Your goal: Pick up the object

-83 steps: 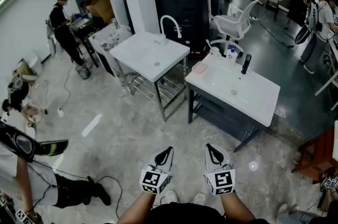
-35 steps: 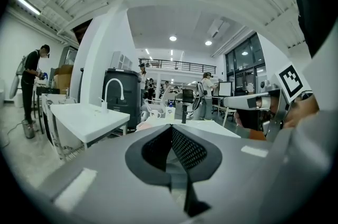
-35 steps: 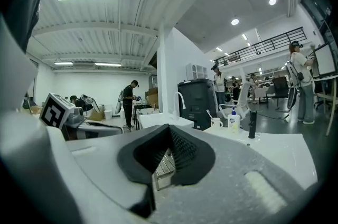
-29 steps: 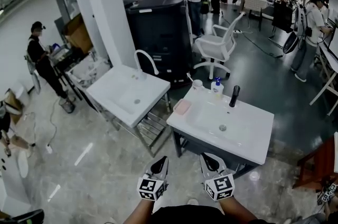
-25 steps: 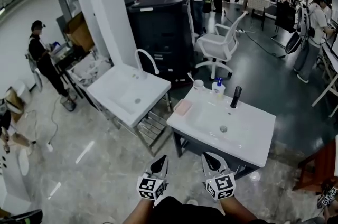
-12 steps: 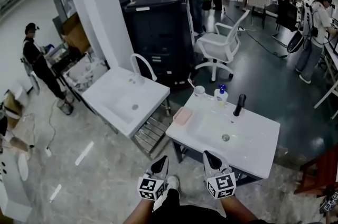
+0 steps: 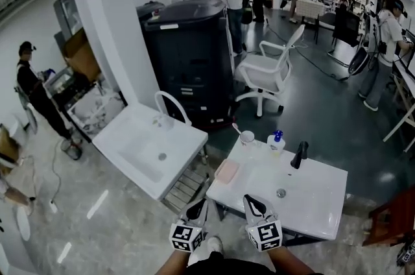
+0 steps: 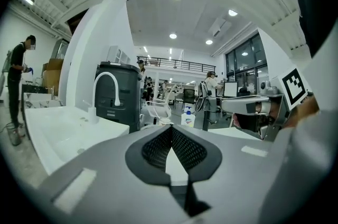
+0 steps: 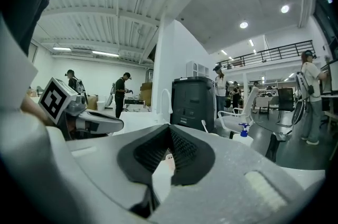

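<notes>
A white sink table (image 7: 311,202) stands just ahead of me. On it are a pink soap dish (image 7: 227,171), a cup with a toothbrush (image 7: 247,137), a pump bottle with a blue top (image 7: 276,143) and a black faucet (image 7: 299,155). My left gripper (image 7: 198,207) and right gripper (image 7: 253,201) hang side by side close to my body, at the table's near edge. Both are shut with nothing between the pads. The left gripper view looks over its shut jaws to the bottle (image 8: 188,118). The right gripper view shows the bottle (image 9: 244,130) and faucet (image 9: 273,146) beyond its jaws.
A second white sink (image 7: 139,150) with a curved white faucet (image 7: 170,105) stands to the left. Behind are a tall black cabinet (image 7: 188,63), a white pillar (image 7: 107,27) and a white office chair (image 7: 269,72). Several people stand around the room.
The view has closed in on the right sink table, which now lies right in front of the grippers. Both grippers stay shut and low, side by side.
</notes>
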The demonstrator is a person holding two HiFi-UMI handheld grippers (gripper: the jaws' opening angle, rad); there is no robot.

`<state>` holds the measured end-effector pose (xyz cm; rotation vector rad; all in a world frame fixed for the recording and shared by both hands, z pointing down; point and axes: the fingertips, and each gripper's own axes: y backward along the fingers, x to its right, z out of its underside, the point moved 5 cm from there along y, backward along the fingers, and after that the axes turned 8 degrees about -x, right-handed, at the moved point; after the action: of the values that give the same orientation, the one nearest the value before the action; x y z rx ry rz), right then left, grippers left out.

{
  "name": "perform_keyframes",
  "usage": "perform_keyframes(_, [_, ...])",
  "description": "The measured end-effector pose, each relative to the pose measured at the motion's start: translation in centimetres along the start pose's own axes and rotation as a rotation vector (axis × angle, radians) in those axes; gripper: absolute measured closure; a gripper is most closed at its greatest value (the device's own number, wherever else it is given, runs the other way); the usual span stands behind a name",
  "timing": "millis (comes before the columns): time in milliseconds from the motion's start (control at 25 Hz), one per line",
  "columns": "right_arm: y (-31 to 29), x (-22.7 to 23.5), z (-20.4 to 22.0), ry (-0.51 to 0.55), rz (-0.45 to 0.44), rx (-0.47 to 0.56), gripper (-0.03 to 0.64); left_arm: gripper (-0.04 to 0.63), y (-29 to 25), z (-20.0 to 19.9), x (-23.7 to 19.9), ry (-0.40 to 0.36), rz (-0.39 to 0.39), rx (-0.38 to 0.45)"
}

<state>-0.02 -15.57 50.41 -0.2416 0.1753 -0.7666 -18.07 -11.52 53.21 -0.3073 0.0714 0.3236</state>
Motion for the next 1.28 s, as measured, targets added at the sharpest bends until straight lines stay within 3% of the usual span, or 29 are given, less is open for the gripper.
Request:
perform_keyframes(480, [-7.1, 2.4, -2.2, -0.034, 0.12, -0.026, 0.615, 0.578, -6.7, -2.5, -7.1, -0.054, 0.103, -0.009])
perform_keyframes(640, [-8.1, 3.4, -1.9, -0.07, 0.158, -0.041, 0.615, 0.578, -8.7, -2.9, -7.7, -0.072, 0.154, -0.027])
perform_keyframes(880, [-8.2, 5.5, -1.2, -0.092, 0.219, -0.059, 0.615, 0.578, -11.5, -3.1, -7.9, -0.072, 0.16, -0.077])
perform_keyframes(1280, [-8.3, 8.7, 0.6, -0.127, 0.213, -0.094, 0.614, 0.577, -15.4, -1.1, -6.3, -0.126, 0.182, -0.137])
